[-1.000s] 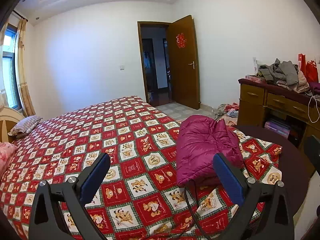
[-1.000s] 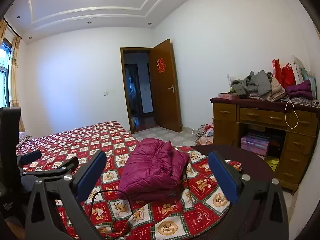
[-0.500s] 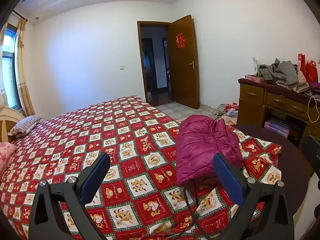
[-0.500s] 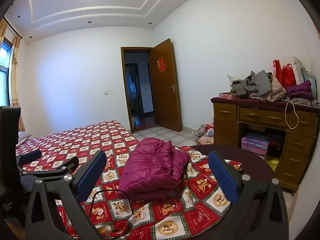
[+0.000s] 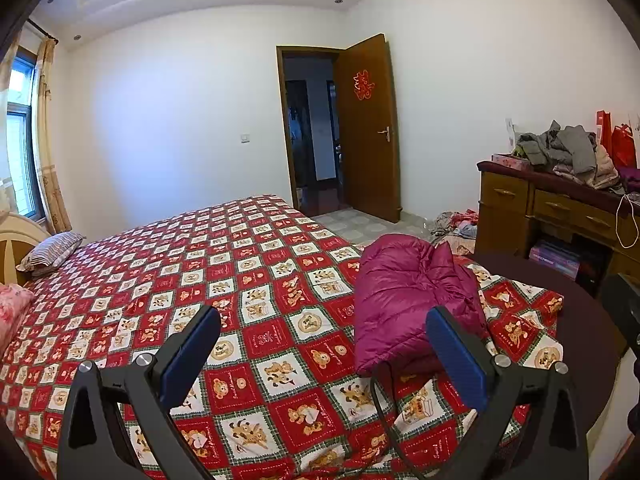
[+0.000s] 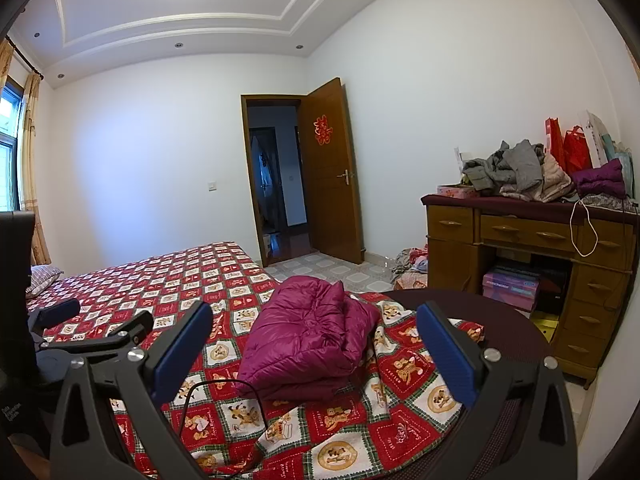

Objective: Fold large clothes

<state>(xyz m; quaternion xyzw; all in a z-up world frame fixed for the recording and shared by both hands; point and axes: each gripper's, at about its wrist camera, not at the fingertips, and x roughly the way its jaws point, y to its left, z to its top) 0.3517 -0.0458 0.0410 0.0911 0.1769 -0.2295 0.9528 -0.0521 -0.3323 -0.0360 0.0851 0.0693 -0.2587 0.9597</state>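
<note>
A white-walled bedroom, and nearly all of it is bed (image 5: 248, 264), spread with a red checked cartoon-bear sheet. Nearest us, the left hand-held gripper (image 5: 320, 354) hangs above the bed's near edge, blue pads spread wide, nothing between them. The right hand-held gripper (image 6: 316, 350) matches it: jaws apart, empty, off the cloth. A thin black cable (image 6: 224, 390) loops over the sheet just in front.

Just past the pads, at the bed's near right corner, lies one magenta down jacket (image 6: 308, 340), already doubled into a thick, puffy bundle. By the look of it, this garment is folded and set down; neither gripper touches it. The bundle is loose at its right side, so a tidy-up may be left.

Further back, two pillows at the far left end: one striped (image 5: 50, 250), one pink floral (image 5: 14, 308). Beyond the bed's right corner stands a wooden dresser (image 6: 520, 240) heaped with unfolded clothes (image 6: 516, 172), several pieces, too tangled to count. More clothes lie on the floor (image 6: 410, 266) beside it. Plenty, I'd say, remains to be folded. Farthest off, one open wooden door (image 6: 330, 172).
</note>
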